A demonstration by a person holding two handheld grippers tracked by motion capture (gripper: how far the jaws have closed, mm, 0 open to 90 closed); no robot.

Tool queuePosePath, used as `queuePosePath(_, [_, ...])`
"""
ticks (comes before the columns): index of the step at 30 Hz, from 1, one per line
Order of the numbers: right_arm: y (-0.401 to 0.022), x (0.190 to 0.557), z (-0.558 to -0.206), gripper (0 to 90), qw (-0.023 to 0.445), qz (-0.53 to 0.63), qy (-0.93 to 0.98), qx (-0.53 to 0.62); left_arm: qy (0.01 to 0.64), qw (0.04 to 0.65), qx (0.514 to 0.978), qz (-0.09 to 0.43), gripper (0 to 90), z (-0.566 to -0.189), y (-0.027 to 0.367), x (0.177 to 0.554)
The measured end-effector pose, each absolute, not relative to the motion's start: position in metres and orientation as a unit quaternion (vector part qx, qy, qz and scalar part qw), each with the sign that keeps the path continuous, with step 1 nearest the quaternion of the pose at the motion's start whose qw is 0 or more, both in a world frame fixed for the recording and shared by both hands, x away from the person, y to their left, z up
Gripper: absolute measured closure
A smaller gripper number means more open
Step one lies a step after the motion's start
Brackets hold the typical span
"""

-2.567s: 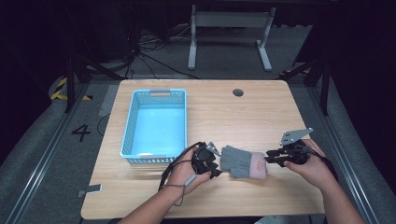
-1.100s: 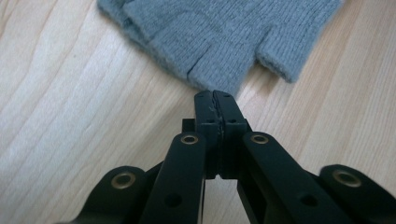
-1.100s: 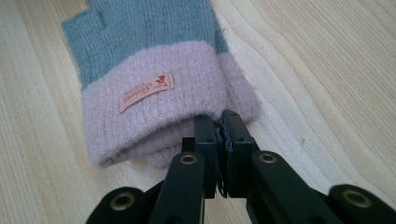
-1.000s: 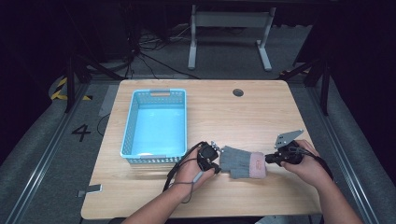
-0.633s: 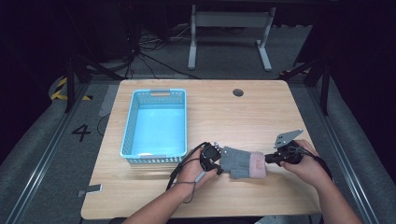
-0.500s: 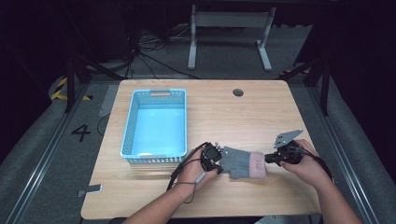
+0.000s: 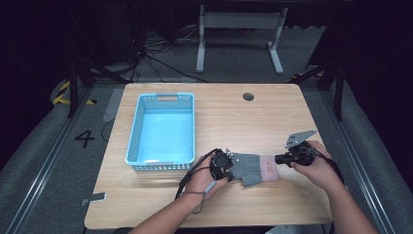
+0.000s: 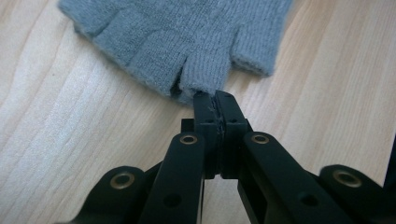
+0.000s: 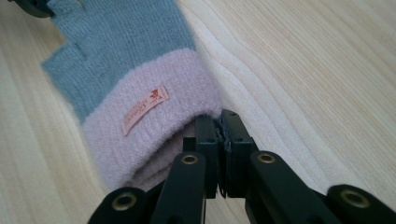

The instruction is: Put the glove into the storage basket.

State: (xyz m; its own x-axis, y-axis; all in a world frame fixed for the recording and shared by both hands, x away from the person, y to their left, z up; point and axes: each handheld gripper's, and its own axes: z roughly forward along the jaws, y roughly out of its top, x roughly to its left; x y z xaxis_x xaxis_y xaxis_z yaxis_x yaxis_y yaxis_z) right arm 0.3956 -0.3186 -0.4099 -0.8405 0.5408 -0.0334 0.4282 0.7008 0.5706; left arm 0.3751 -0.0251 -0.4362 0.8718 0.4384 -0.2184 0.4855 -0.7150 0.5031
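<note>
High view: a grey glove [image 7: 252,168] with a pink cuff [image 7: 268,168] lies flat near the front edge of the wooden table [image 7: 234,117], right of the blue basket [image 7: 163,130]. The left gripper [image 7: 229,165] meets its finger end and the right gripper [image 7: 278,159] meets the cuff, 1 at each end.

Left gripper view: the left gripper [image 8: 215,98] has just been closing; its 2 jaws are together, pinching the tip of 1 short knitted finger [image 8: 204,74] of the glove [image 8: 177,37].

Right gripper view: the right gripper [image 9: 221,120] has its jaws pressed together on the edge of the pink cuff [image 9: 154,126], which bears a small label [image 9: 145,108].
</note>
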Motion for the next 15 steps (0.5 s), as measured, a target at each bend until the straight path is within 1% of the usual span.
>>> queuePosePath(2, [-0.319, 0.399, -0.415, 86.9, 0.095, 0.281, 0.916, 0.27, 0.254, 0.288, 0.921, -0.06, 88.8, -0.439, -0.026, 0.376])
queuePosePath(3, [-0.32, 0.401, -0.417, 83.8, 0.093, 0.281, 0.916, 0.272, 0.253, 0.289, 0.921, -0.061, 86.8, -0.44, -0.026, 0.376])
queuePosePath(5, [-0.323, 0.402, -0.42, 77.5, 0.101, 0.281, 0.914, 0.276, 0.251, 0.291, 0.921, -0.063, 79.3, -0.438, -0.025, 0.374])
queuePosePath(7, [-0.328, 0.401, -0.419, 74.6, 0.102, 0.286, 0.91, 0.281, 0.249, 0.295, 0.921, -0.052, 68.5, -0.431, -0.023, 0.371])
queuePosePath(9, [-0.335, 0.398, -0.415, 72.0, 0.108, 0.29, 0.907, 0.287, 0.245, 0.304, 0.92, -0.038, 63.9, -0.422, -0.023, 0.369])
queuePosePath(12, [-0.347, 0.394, -0.405, 67.2, 0.121, 0.298, 0.897, 0.301, 0.246, 0.329, 0.912, -0.022, 51.9, -0.411, -0.026, 0.37])
queuePosePath(15, [-0.353, 0.392, -0.4, 65.8, 0.121, 0.311, 0.89, 0.309, 0.246, 0.343, 0.907, -0.004, 45.4, -0.4, -0.032, 0.377])
